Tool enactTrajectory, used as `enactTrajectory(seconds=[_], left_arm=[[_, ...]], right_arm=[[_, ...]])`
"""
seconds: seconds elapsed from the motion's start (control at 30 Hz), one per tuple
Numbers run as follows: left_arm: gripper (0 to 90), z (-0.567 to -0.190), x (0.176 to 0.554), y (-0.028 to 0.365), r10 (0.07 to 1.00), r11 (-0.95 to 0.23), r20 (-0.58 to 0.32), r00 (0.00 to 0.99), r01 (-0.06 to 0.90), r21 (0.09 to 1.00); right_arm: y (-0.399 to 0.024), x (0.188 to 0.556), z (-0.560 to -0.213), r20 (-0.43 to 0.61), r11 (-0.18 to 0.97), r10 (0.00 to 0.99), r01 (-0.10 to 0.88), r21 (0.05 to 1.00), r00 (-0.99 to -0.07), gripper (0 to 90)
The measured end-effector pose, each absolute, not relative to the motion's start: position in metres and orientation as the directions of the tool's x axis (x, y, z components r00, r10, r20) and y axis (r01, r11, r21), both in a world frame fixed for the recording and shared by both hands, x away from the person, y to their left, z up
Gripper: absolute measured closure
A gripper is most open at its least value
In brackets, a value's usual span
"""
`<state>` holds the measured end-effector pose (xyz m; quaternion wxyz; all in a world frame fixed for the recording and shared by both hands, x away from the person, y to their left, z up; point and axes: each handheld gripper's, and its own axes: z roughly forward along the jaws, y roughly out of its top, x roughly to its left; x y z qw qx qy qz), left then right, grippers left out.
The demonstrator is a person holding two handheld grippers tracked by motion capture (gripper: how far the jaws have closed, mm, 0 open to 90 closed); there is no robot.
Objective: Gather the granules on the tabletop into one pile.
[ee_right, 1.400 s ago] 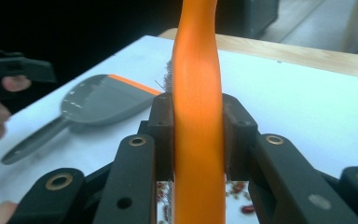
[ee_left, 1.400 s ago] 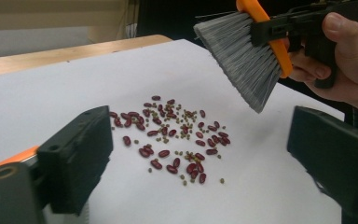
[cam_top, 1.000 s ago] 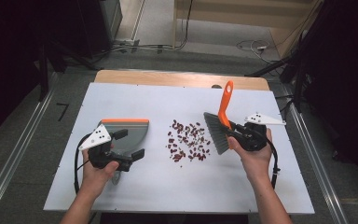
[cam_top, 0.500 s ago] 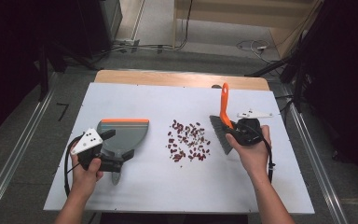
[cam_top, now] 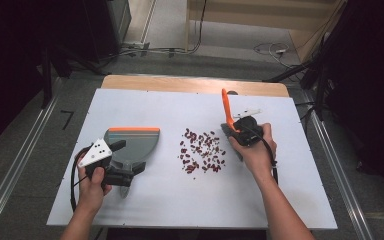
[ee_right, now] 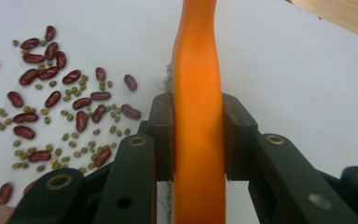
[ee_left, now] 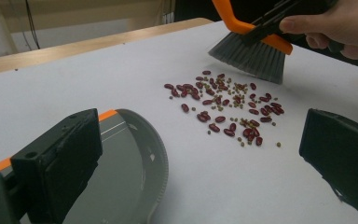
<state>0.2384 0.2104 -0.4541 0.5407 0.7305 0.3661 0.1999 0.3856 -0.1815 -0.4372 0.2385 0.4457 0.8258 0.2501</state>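
A scatter of red and small green beans (cam_top: 202, 152) (ee_left: 228, 109) (ee_right: 51, 102) lies mid-table. My right gripper (cam_top: 236, 131) (ee_right: 198, 121) is shut on the orange handle of a grey-bristled brush (cam_top: 225, 107) (ee_left: 251, 58) (ee_right: 198, 70). The bristles stand just right of the beans, at the table. A grey dustpan (cam_top: 132, 142) (ee_left: 121, 177) with an orange lip rests flat, left of the beans. My left gripper (cam_top: 127, 159) (ee_left: 200, 140) hovers over the pan's rear edge, its jaws wide apart and pressing on nothing.
A white board (cam_top: 180, 200) covers the table, with a wooden strip (cam_top: 195, 84) along its far edge. Metal rails (cam_top: 15, 170) run down both sides. Cables (cam_top: 270, 50) lie on the floor beyond.
My right hand has carried the brush a little left and down, up to the beans' right edge. My left hand drifted slightly left early on. The dustpan has stayed put.
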Motion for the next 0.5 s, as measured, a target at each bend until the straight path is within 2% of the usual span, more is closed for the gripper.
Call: enactTrajectory(seconds=[0.23, 0.5], left_arm=[[0.0, -0.453, 0.237, 0.215, 0.761, -0.130, -0.111, 0.639, 0.317, 0.940], [0.0, -0.452, 0.237, 0.216, 0.766, -0.124, -0.112, 0.633, 0.317, 0.940]], right_arm=[[-0.154, 0.398, -0.443, -0.208, 0.528, 0.832, 0.620, 0.581, -0.514, 68.7], [-0.139, 0.389, -0.444, -0.199, 0.581, 0.788, 0.595, 0.556, -0.583, 69.1]])
